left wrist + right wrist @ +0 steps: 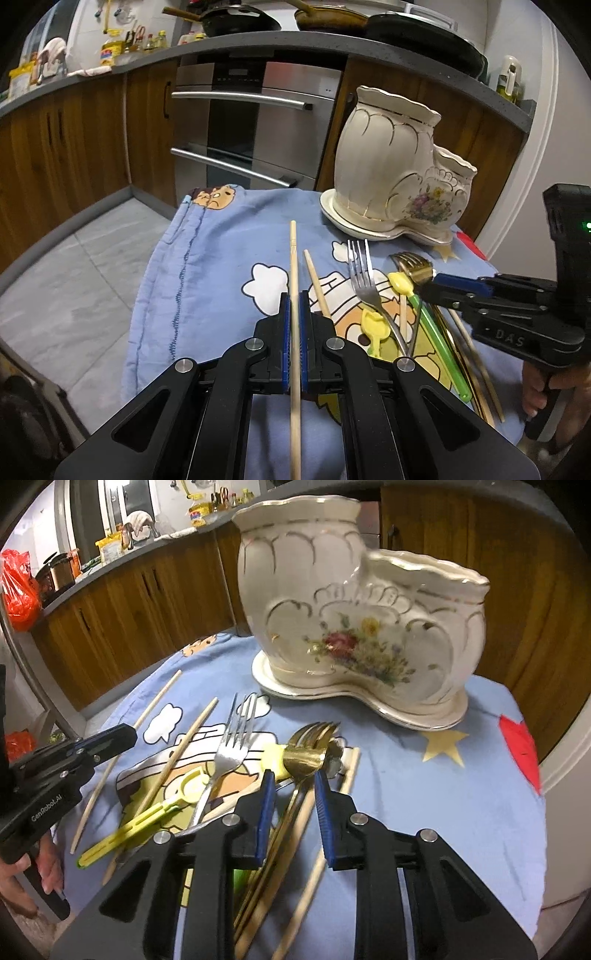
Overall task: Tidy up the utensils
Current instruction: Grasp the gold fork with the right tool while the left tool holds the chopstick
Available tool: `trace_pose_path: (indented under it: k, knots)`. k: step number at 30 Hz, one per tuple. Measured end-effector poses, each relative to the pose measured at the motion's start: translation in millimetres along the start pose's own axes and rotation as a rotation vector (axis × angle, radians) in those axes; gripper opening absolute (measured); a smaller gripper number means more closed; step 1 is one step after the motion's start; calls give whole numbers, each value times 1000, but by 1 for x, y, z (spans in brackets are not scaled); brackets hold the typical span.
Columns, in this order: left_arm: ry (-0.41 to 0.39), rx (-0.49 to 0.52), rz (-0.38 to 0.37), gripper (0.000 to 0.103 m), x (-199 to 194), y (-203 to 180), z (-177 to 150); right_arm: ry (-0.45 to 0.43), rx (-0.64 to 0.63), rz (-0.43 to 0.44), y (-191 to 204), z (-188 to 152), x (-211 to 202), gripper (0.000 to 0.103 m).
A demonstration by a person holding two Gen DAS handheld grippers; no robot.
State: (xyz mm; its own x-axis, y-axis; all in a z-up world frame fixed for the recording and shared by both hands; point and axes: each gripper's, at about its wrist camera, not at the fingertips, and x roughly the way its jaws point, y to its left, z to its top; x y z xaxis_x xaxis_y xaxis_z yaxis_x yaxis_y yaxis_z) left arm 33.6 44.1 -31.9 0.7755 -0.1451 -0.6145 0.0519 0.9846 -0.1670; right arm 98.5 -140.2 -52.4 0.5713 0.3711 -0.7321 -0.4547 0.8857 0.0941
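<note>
My left gripper [294,299] is shut on a wooden chopstick [294,266] that runs forward between its blue pads. A second chopstick [317,284] lies just right of it on the blue cloth. My right gripper [293,779] is open over a pile of gold cutlery; a gold spoon [304,760] and gold fork [314,731] lie between and ahead of its fingers. A silver fork [231,746] and yellow plastic utensils [147,819] lie to the left. A cream ceramic utensil holder [354,620] stands at the back; it also shows in the left wrist view [395,162].
The utensils lie on a small table covered by a blue cartoon cloth [221,266]. Wooden kitchen cabinets [74,147] and a steel oven [251,122] stand behind. Grey tile floor [74,288] lies to the left. More chopsticks [347,775] lie by the right gripper.
</note>
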Motion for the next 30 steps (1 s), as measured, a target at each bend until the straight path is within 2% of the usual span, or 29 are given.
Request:
trace_pose_path:
  k: [7,11,14,22,26,30]
  knots:
    - [2,-11,-14,5,0,3,0,41,-15,-31,6,9,6,22]
    - [2,-12,-19,5,0,2,0,50,-24,-25,5,-3,0,22]
    - [2,-13,-20,5,0,2,0,62,-22,-11,4,-6,1,17]
    - [3,-13,-20,5,1,2,0,82,-101,-93,17,-3,9,17]
    - [4,-16,-21,5,1,2,0,76,-93,-95,15,1,14,16]
    - [5,-16,-25,5,2,1,0,47,-75,-82,14,-3,9,10]
